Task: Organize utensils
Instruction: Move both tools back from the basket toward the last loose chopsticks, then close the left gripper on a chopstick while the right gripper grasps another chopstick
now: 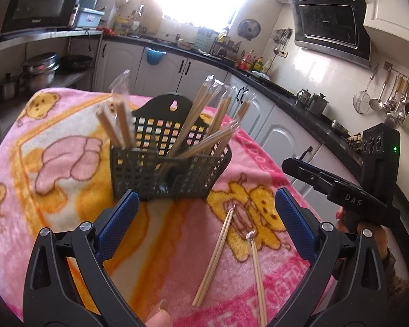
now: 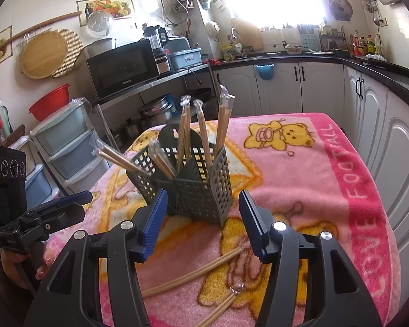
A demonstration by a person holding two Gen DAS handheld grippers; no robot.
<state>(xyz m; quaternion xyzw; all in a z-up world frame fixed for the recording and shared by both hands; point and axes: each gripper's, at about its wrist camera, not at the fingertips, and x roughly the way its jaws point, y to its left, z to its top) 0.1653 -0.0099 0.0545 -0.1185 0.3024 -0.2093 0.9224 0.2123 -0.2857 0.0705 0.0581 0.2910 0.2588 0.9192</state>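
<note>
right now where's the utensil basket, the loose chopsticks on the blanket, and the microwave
utensil basket (image 2: 204,190), right wrist view, front mesh wall
loose chopsticks (image 1: 215,259), left wrist view, mid-shaft of the left pair
microwave (image 2: 122,68), right wrist view, door glass

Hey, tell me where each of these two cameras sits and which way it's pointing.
Left wrist: on the left gripper, open, facing the basket, counter and range hood; the right gripper and a thumb show.
Right wrist: on the right gripper, open, facing the basket, microwave and window; the left gripper shows.
Shared: basket, pink blanket, two loose chopstick pairs.
</note>
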